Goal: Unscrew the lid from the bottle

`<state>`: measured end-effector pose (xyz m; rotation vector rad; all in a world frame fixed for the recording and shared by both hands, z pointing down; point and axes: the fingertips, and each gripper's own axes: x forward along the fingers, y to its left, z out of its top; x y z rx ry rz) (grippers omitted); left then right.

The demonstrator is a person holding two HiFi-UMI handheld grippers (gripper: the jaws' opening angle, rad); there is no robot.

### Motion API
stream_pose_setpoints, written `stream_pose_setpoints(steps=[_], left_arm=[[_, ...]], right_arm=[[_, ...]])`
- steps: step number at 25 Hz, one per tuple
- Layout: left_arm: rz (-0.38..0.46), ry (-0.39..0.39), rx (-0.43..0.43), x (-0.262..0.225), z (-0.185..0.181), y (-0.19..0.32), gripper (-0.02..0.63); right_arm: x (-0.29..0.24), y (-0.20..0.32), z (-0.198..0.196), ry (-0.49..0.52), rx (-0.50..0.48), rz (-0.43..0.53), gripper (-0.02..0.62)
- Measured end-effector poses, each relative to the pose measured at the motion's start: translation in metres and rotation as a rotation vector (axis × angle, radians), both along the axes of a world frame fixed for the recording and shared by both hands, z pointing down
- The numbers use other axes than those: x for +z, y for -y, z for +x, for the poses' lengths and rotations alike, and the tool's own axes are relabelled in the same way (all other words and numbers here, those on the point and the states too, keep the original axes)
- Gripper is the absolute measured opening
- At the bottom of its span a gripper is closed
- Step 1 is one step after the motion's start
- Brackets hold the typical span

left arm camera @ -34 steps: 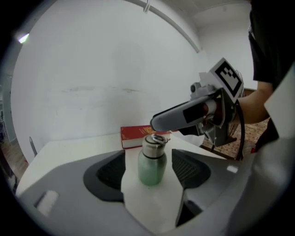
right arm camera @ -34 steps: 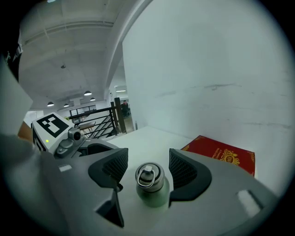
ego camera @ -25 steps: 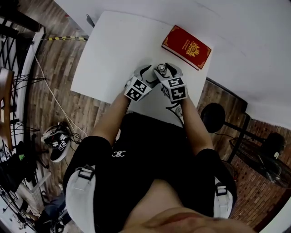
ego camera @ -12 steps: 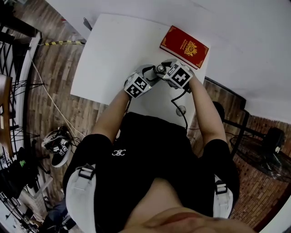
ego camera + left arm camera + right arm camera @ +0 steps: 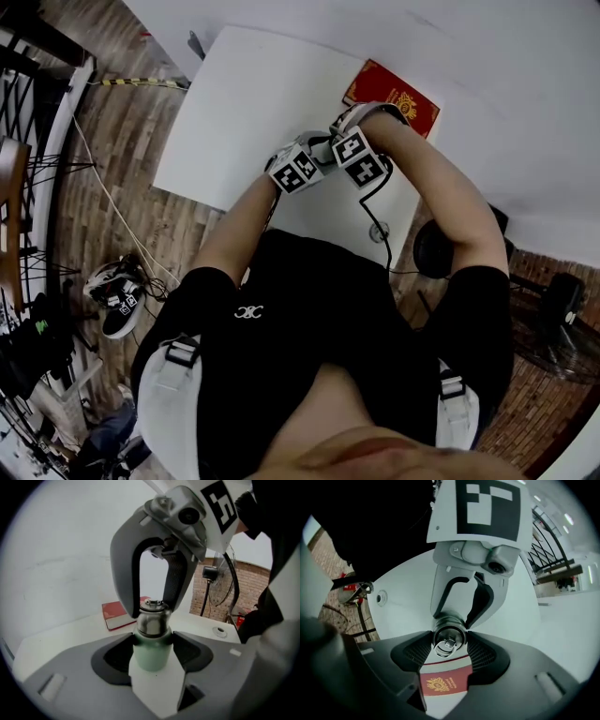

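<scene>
A mint-green bottle (image 5: 151, 651) with a steel lid (image 5: 152, 618) stands upright on the white table (image 5: 244, 103). My left gripper (image 5: 152, 657) reaches in from the side. Its jaws have just been closing, and their pads now press on the green body between them. My right gripper (image 5: 449, 651) points straight down over the bottle and is shut on the lid (image 5: 448, 641), one finger on each side of it. In the head view the two marker cubes sit close together near the table's near edge and hide most of the bottle.
A red book (image 5: 398, 98) with a gold crest lies on the table just behind the bottle. A round cable hole (image 5: 379, 232) sits near the table's right front corner. A black fan (image 5: 211, 573) stands on the floor beyond the table edge.
My right gripper has rolled a long way round above the bottle, and its forearm has swung to the far right side. The left gripper has stayed at the bottle.
</scene>
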<state>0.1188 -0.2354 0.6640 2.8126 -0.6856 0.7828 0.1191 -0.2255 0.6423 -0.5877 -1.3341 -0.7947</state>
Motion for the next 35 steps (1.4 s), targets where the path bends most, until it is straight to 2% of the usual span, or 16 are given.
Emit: stream_pose_setpoints(steps=[1,2,4,7,9,11,14,16,19,22,24,26,30,35], left_arm=[[-0.001,-0.001,-0.001,-0.001,-0.001,-0.001,0.319],[0.000,-0.004,-0.002,-0.002,-0.001,-0.001,0.319],[0.003,-0.009,-0.002,-0.002,0.000,0.000,0.319],[0.003,-0.017,-0.001,0.001,-0.001,-0.001,0.319],[-0.001,-0.023,-0.007,0.000,-0.003,-0.002,0.319],[-0.004,-0.025,-0.013,0.000,-0.004,-0.002,0.319],[-0.003,-0.022,-0.010,0.001,-0.004,0.000,0.319],[-0.013,-0.018,-0.008,0.000,-0.004,0.000,0.319],[-0.021,-0.011,-0.001,0.000,-0.003,0.000,0.319],[-0.022,-0.008,0.003,0.000,-0.001,0.000,0.319],[-0.024,-0.006,0.005,0.000,-0.001,0.000,0.319],[-0.026,-0.003,0.009,0.000,0.000,0.000,0.319],[-0.029,-0.001,0.016,-0.002,0.003,0.001,0.321],[-0.034,0.000,0.018,-0.002,0.004,0.002,0.321]], right_arm=[[-0.001,-0.003,-0.003,0.035,0.076,-0.018,0.241],[-0.006,-0.006,-0.007,0.093,0.192,-0.060,0.242],[-0.026,-0.011,-0.017,0.279,0.476,-0.180,0.287],[-0.068,-0.001,-0.036,0.715,0.912,-0.336,0.290],[-0.082,0.016,-0.029,0.995,1.211,-0.358,0.290],[-0.081,0.030,-0.010,1.193,1.488,-0.328,0.290],[-0.066,0.035,0.011,1.357,1.797,-0.295,0.290],[-0.053,0.033,0.012,1.382,1.905,-0.275,0.290],[-0.035,0.032,0.008,1.353,2.006,-0.249,0.290],[-0.023,0.030,0.004,1.271,2.032,-0.217,0.287],[-0.019,0.027,0.001,1.202,1.972,-0.190,0.245],[-0.019,0.026,0.000,1.126,1.856,-0.166,0.245],[-0.025,0.024,-0.003,0.876,1.480,-0.157,0.247],[-0.019,0.012,-0.006,0.531,0.867,-0.167,0.247]])
